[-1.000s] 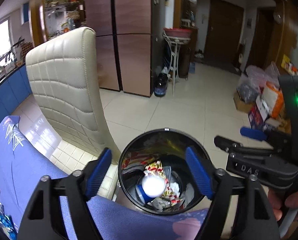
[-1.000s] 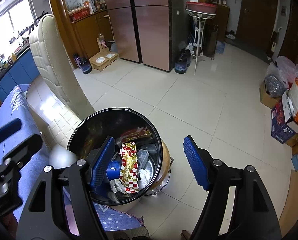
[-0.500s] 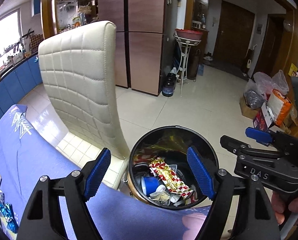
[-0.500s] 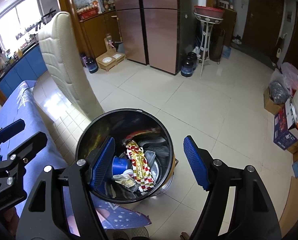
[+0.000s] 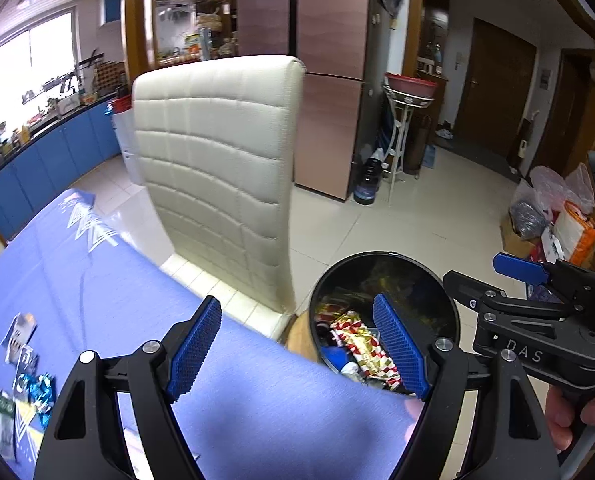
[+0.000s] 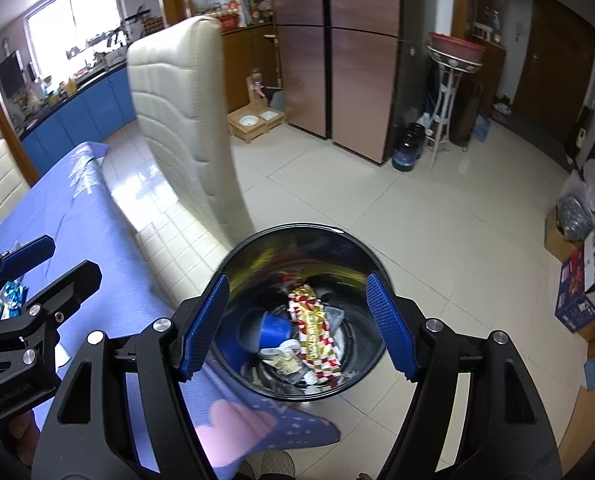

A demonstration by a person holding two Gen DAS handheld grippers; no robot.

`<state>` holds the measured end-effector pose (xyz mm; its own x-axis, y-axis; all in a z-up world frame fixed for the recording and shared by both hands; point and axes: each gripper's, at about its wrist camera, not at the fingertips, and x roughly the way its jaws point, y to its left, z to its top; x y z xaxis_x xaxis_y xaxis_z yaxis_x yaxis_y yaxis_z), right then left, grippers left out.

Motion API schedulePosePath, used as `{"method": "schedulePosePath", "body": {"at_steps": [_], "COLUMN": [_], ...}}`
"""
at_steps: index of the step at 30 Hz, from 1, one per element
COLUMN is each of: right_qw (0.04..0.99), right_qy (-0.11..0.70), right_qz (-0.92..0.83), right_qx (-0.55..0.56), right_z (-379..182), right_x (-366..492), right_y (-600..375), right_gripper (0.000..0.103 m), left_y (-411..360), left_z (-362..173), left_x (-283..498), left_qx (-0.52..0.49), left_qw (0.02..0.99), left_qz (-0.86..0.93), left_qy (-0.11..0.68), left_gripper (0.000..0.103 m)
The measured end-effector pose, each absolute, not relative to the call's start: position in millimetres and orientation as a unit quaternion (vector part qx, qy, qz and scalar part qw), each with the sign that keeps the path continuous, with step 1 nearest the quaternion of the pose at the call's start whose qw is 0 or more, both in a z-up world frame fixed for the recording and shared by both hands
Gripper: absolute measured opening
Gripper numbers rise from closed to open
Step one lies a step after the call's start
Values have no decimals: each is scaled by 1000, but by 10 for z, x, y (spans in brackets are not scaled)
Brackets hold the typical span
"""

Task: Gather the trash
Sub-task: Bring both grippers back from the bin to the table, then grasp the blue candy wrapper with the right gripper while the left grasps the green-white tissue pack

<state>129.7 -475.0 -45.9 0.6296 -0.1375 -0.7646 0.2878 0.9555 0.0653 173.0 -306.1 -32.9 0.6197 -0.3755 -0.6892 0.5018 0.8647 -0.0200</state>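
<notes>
Both the left gripper (image 5: pixel 297 354) and right gripper (image 6: pixel 297 326) have fingers spread, empty. Remaining wrappers (image 5: pixel 25 376) lie lower left on the table (image 5: pixel 137 300): probably light, crinkly, slippery; pinch a raised edge. Beyond, the bin (image 6: pixel 361 252) holds trash.

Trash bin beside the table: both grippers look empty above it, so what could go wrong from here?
1. Wrappers lie at the far left of the blue tablecloth; with the left gripper and right gripper open and empty, they could be missed.
2. The tablecloth corner hangs beside the trash bin rim; a passing gripper could snag it.
3. The white chair stands close by, an obstacle.
</notes>
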Motion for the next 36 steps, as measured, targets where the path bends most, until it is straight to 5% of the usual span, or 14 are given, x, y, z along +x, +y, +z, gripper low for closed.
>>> {"method": "schedulePosePath", "body": {"at_steps": [36], "right_qw": [911], "right_qy": [409], "right_qz": [46], "right_qx": [-21], "right_z": [-216], "right_x": [1460], "right_y": [-2548], "right_gripper": [72], "left_y": [-851], "left_z": [-186], "left_x": [1357], "left_qx": [-6], "left_qw": [934], "left_qz": [-72], "left_qy": [351], "left_gripper": [76]}}
